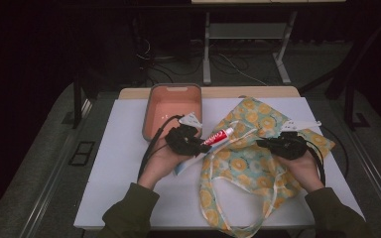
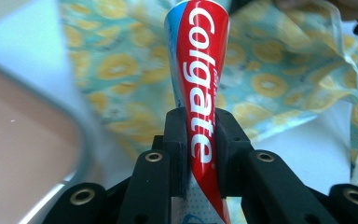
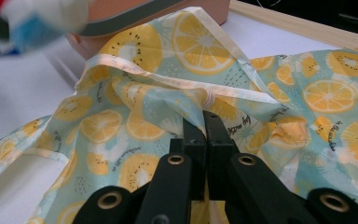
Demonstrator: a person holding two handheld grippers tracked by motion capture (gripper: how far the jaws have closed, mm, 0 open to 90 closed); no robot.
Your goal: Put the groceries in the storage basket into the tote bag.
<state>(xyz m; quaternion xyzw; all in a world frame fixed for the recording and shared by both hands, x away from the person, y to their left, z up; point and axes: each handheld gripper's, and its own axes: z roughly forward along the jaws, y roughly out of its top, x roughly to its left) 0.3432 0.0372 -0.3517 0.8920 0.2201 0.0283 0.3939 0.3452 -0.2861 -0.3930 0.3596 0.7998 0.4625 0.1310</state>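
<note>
My left claw (image 2: 200, 135) is clamped on the Colgate toothpaste tube (image 2: 200, 70), held cap-forward just short of the fruit-print tote bag (image 1: 250, 148); my right claw (image 3: 204, 133) pinches the bag's rim shut-tight; the tube, I judge, remains to go in.

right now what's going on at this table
A person works with a gripper in each hand. The left gripper is shut on a toothpaste tube, holding it above the table between a pink bin and a lemon-print cloth bag, with the tube pointing at the bag. The right gripper is shut on a fold of the bag's fabric near its rim. The bag lies on the white table; the tube is not yet inside it.
</note>
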